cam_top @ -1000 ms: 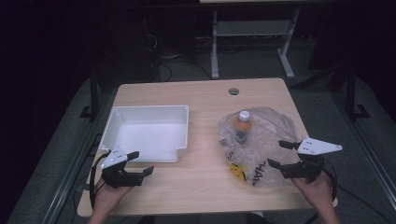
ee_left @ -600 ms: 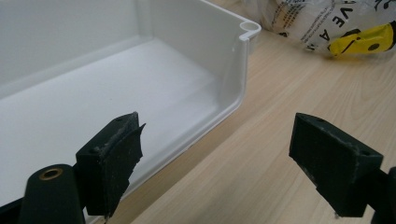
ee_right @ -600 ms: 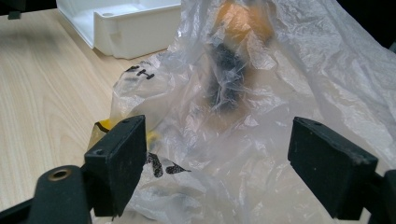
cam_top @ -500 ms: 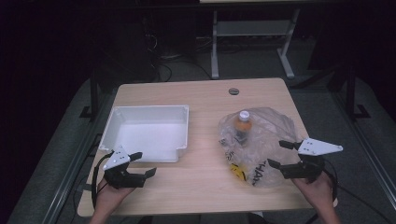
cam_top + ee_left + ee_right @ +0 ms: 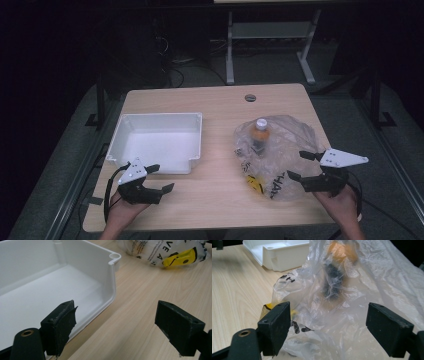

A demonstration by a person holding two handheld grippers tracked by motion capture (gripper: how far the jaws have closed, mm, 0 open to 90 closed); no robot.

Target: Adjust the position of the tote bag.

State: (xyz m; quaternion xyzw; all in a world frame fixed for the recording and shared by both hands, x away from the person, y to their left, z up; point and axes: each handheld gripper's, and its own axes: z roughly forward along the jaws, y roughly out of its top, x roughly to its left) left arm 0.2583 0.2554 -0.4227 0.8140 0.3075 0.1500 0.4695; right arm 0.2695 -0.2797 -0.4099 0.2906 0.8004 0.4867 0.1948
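Beside white tray (image 5: 155, 140), left tool (image 5: 152, 180) spread, right tool (image 5: 300, 166) spread at plastic bag (image 5: 280, 150) edge

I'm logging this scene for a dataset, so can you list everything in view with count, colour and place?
Table: one, light wood, centre of the high view.
Bin: one, white, open-topped, left half of the table.
Plastic bag: one, clear with black print and a yellow smiley, right half of the table.
Bottle: one, orange with a white cap, upright inside the plastic bag.
Table hole: one, grey-rimmed, far edge.
Desk frame: one, pale grey, on the floor behind.
Left claw: black, open, at the bin's near edge.
Right claw: black, open, at the plastic bag's near right edge.
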